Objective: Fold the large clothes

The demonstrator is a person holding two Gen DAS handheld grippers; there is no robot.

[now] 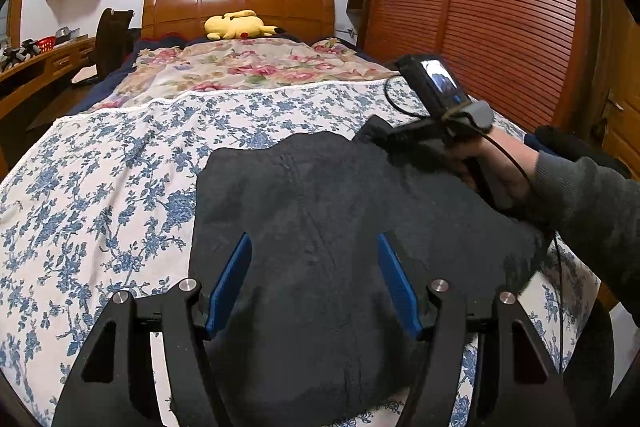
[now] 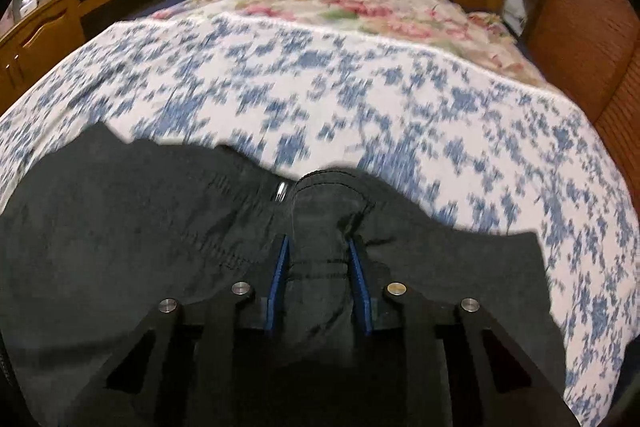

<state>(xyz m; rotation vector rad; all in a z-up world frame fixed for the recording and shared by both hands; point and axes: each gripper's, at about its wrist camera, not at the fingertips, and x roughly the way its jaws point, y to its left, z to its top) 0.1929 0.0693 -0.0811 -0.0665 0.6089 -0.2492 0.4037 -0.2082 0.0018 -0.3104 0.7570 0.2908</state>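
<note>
A large dark garment (image 1: 340,227) lies partly folded on the blue-flowered bedspread (image 1: 100,187). My left gripper (image 1: 314,251) is open, its blue-padded fingers (image 1: 232,279) spread wide just above the garment's near part, holding nothing. My right gripper (image 2: 318,247) is shut on a bunched fold of the garment (image 2: 316,227) near its far edge, by a zipper pull (image 2: 282,191). In the left wrist view the right gripper (image 1: 372,135) sits at the garment's far right corner, held by a hand (image 1: 500,163).
The bed has a wooden headboard (image 1: 240,7) with a yellow plush toy (image 1: 236,25) and a pink-flowered cover (image 1: 248,67). A wooden desk (image 1: 44,67) and chair (image 1: 112,39) stand on the left, a slatted wardrobe (image 1: 500,19) on the right.
</note>
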